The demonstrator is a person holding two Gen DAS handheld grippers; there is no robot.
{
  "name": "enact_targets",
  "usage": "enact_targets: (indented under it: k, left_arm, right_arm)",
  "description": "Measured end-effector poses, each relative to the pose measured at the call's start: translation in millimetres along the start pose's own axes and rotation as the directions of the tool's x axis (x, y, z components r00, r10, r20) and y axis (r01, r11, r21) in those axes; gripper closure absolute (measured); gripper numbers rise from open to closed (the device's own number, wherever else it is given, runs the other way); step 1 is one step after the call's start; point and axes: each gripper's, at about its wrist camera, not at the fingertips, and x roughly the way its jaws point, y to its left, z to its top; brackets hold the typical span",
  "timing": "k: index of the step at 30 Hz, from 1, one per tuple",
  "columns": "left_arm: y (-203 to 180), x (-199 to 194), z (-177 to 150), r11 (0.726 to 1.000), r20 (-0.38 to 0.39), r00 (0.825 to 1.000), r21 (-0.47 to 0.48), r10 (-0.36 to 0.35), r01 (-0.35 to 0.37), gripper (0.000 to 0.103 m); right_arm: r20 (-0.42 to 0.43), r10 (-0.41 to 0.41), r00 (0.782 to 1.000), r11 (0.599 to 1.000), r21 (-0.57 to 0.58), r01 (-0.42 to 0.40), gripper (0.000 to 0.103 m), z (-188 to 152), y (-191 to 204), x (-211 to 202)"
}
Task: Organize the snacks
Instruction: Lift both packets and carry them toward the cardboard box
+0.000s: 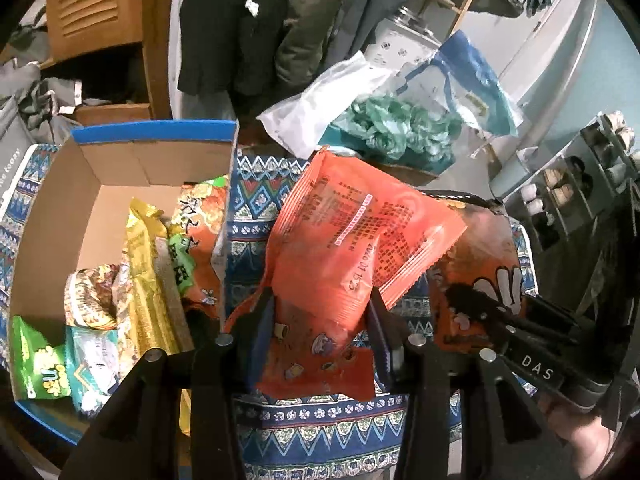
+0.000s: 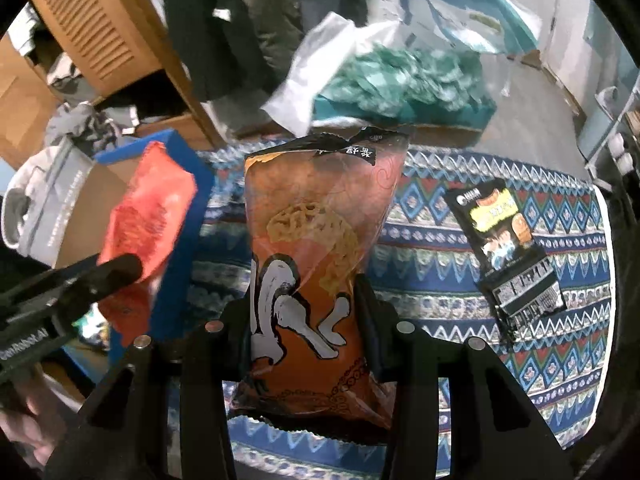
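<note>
My left gripper is shut on an orange-red snack packet and holds it above the patterned cloth, just right of an open cardboard box with blue edges. The box holds several snack packets. My right gripper is shut on a brown-orange snack bag with white characters, held upright above the cloth. The same bag shows at the right of the left wrist view. The orange-red packet shows blurred at the left of the right wrist view. A black snack packet lies flat on the cloth to the right.
A blue patterned cloth covers the table. Behind it are a white plastic bag, a box of green bags and a blue-white bag. Hanging clothes and a wooden cabinet stand at the back. A shoe rack is at right.
</note>
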Motion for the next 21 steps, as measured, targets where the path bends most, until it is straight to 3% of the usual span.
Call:
enact_targets:
  k: [8,21]
  left_arm:
    - [26.1,-32.2,6.1,0.999,0.056,0.998,-0.047,-0.008,0.011,0.059]
    - [102.0,-56.0,8.5,0.982,0.107,0.991,-0.178,0.078,-0.058,0.059]
  right_arm:
    - [0.028,0.046,0.999,0.997,-0.056,-0.044,0.061,6.2,41.3,-13.2]
    - [0.003,0.114,0.994,0.984,-0.141,-0.112,0.061,22.5,116.8,0.6]
